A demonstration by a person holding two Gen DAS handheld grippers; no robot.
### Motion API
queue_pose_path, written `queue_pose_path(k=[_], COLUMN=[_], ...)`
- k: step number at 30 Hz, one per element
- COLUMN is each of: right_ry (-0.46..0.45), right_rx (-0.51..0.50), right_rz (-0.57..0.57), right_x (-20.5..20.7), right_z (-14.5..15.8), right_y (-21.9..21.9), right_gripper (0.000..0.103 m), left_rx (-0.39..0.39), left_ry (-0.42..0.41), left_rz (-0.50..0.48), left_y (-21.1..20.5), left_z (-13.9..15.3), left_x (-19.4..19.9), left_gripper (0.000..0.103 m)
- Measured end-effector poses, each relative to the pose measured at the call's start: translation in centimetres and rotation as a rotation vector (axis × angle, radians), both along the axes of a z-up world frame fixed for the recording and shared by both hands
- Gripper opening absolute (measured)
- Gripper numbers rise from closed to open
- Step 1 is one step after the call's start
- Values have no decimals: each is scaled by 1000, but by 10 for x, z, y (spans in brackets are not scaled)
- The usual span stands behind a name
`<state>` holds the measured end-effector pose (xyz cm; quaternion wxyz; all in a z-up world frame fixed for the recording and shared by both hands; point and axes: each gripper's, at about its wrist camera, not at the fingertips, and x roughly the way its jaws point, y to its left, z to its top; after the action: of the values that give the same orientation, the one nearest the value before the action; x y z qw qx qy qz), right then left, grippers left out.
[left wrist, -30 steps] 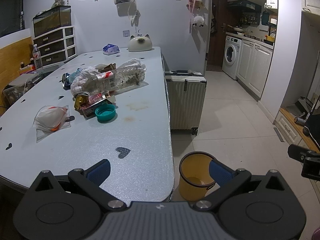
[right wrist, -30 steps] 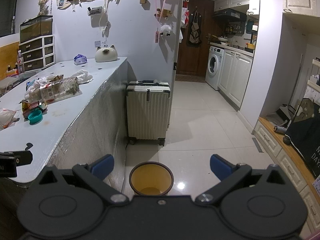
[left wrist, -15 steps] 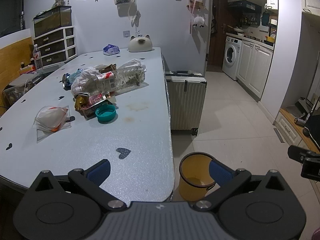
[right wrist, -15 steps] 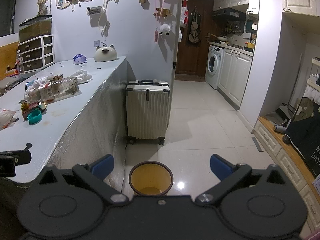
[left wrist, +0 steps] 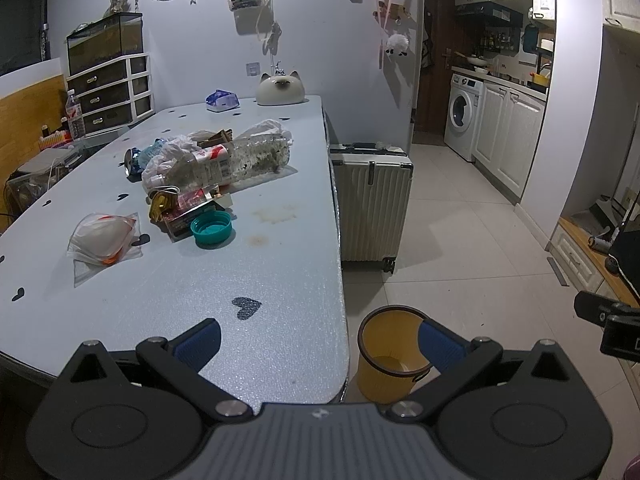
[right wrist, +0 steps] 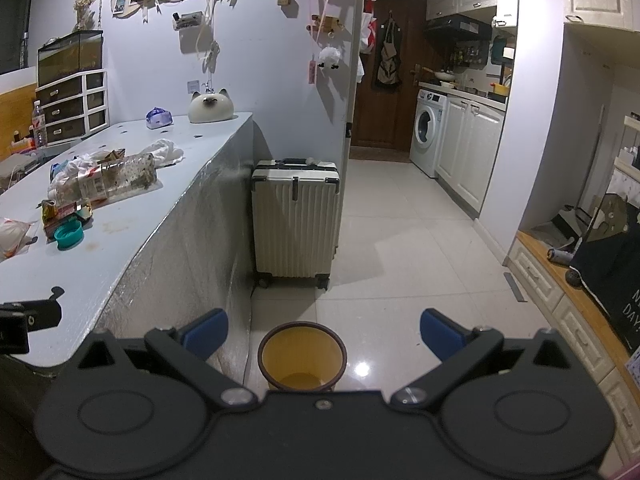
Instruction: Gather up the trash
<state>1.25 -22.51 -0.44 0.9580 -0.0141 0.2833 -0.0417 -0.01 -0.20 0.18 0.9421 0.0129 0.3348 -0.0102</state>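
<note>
Both tongs are spread wide and hold nothing. The left tongs (left wrist: pixel 318 340) hang over the near edge of the table (left wrist: pixel 280 280); the right tongs (right wrist: pixel 323 330) hang over the floor, above the yellow bin (right wrist: pixel 301 354) that stands on the floor beside the table's near right corner. The trash pile (left wrist: pixel 208 168), with a plastic bottle (left wrist: pixel 240 160) and a teal lid (left wrist: pixel 211 230), lies in the middle of the table, well apart from both tongs.
</note>
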Motion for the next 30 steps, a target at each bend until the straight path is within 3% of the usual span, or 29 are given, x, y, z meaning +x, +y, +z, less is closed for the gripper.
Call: queue_pose_path(k=[30], right_ry=[-9], right_rx=[-8], right_rz=[-18], right_x=[0], right_z=[2], right_y=[-3], right_gripper=[103], left_rx=[-1], left_ry=[-11], left_rz=[-2], left_y=[-5], left_z=[10], left_x=[1], left_gripper=[103])
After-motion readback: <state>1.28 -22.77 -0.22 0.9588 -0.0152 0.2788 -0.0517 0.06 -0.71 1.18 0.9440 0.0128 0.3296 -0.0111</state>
